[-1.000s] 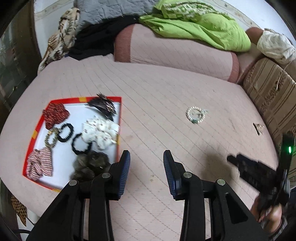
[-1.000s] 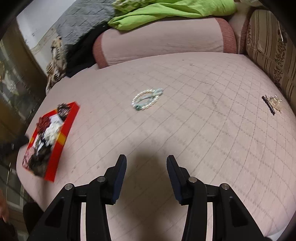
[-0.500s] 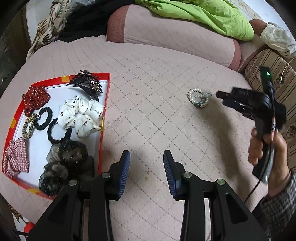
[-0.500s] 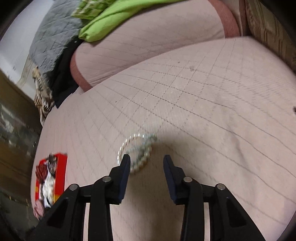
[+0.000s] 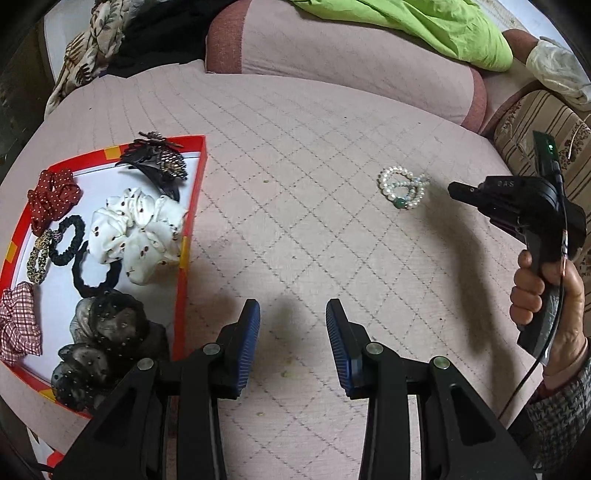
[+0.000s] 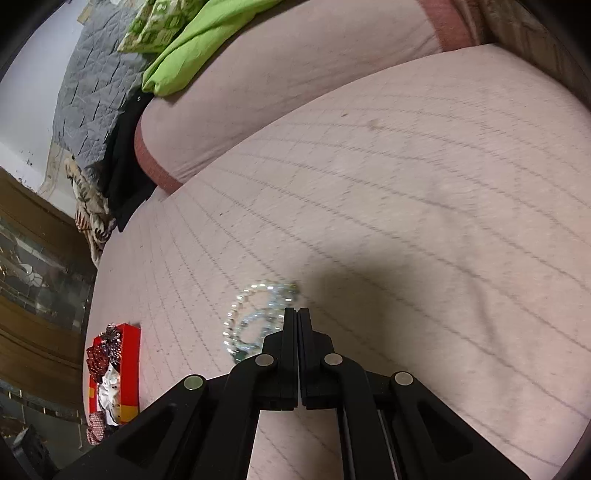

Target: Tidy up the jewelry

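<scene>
A pile of pearl bracelets [image 5: 403, 188] with a green bead lies on the pink quilted bed; in the right wrist view it [image 6: 255, 317] is blurred, just left of and ahead of the fingertips. My right gripper [image 6: 297, 312] is shut with its jaws together, tips beside the bracelets, nothing visibly between them; in the left wrist view it [image 5: 456, 189] hovers just right of the bracelets. My left gripper [image 5: 292, 317] is open and empty over the bed. A red-rimmed tray [image 5: 194, 206] at the left holds several scrunchies and a black hair claw [image 5: 159, 162].
A pink bolster [image 5: 332, 55] with a green blanket [image 5: 424, 26] lies at the back. A striped cushion [image 5: 528, 122] is at the right. Dark and patterned clothes [image 5: 96, 44] are piled at the back left.
My right gripper moved down to the bracelets and shut its jaws. My left gripper shifted slightly, still open.
</scene>
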The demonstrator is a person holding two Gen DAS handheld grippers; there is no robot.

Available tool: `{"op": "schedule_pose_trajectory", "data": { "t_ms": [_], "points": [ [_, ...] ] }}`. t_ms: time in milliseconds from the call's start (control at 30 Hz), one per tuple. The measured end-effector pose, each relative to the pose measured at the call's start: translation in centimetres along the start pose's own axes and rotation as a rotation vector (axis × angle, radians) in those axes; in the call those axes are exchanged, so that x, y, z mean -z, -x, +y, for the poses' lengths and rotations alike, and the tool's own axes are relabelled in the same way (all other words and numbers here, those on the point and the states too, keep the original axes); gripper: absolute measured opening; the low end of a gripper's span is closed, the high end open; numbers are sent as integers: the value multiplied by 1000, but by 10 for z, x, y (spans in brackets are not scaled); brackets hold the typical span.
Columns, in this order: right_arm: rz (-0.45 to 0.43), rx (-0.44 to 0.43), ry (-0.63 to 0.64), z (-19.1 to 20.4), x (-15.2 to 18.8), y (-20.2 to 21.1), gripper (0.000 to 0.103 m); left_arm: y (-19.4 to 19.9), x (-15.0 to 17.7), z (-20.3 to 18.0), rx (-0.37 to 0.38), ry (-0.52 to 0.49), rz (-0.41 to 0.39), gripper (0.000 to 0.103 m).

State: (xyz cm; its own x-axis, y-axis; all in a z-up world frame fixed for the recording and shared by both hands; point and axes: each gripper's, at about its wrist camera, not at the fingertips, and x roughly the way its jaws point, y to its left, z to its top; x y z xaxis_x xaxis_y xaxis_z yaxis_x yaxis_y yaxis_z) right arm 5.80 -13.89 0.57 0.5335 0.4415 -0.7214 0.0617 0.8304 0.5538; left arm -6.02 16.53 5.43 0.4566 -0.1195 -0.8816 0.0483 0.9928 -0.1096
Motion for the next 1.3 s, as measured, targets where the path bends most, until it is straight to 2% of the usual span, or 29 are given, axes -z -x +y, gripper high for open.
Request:
{"op": "schedule_pose_trajectory", "data": {
  "t_ms": [100, 167, 200, 233, 333, 367, 400, 433, 633, 733, 967, 1000, 1033, 1100, 1167, 1300],
  "points": [
    [3, -18, -17, -5, -6, 1, 4, 0, 1, -8, 5, -6, 1, 36],
    [21, -55, -42, -5, -10, -5, 22, -1, 1, -11, 6, -14, 1, 36],
    [18, -55, -51, -4, -13, -9, 36, -1, 1, -12, 6, -19, 1, 36],
    [15, -52, -51, -2, -14, -13, 42, -2, 1, -12, 5, -23, 2, 36],
    [36, -50, -47, 6, -19, -30, 42, -5, 0, -11, -1, -25, 8, 36],
    [43, -46, -38, 9, -20, -36, 38, -6, -1, -10, -4, -23, 9, 36],
    [56, -48, -27, 12, -20, -40, 12, -6, -2, -8, -6, -21, 11, 36],
    [72, -52, -17, 15, -19, -44, 7, -7, -3, -7, -8, -17, 11, 36],
    [28, -61, -16, 0, -12, -16, 7, -9, -8, -4, -5, 0, 17, 36],
    [8, -22, 1, -16, -5, 11, 7, -9, -18, -15, 7, -18, 6, 36],
    [-32, 104, 66, -54, 36, 61, 8, -38, -66, -58, 29, -76, -14, 36],
    [-49, 127, 84, -57, 42, 65, 14, -47, -75, -66, 31, -89, -12, 36],
    [-59, 135, 95, -58, 44, 67, 27, -55, -81, -72, 25, -99, -8, 36],
    [-93, 156, 116, -60, 49, 70, 42, -72, -93, -83, 8, -116, 2, 36],
    [-128, 176, 142, -59, 51, 71, 43, -87, -102, -90, -4, -131, 19, 36],
    [-134, 173, 164, -60, 47, 62, 43, -118, -115, -99, 1, -132, 67, 36]
  ]
}}
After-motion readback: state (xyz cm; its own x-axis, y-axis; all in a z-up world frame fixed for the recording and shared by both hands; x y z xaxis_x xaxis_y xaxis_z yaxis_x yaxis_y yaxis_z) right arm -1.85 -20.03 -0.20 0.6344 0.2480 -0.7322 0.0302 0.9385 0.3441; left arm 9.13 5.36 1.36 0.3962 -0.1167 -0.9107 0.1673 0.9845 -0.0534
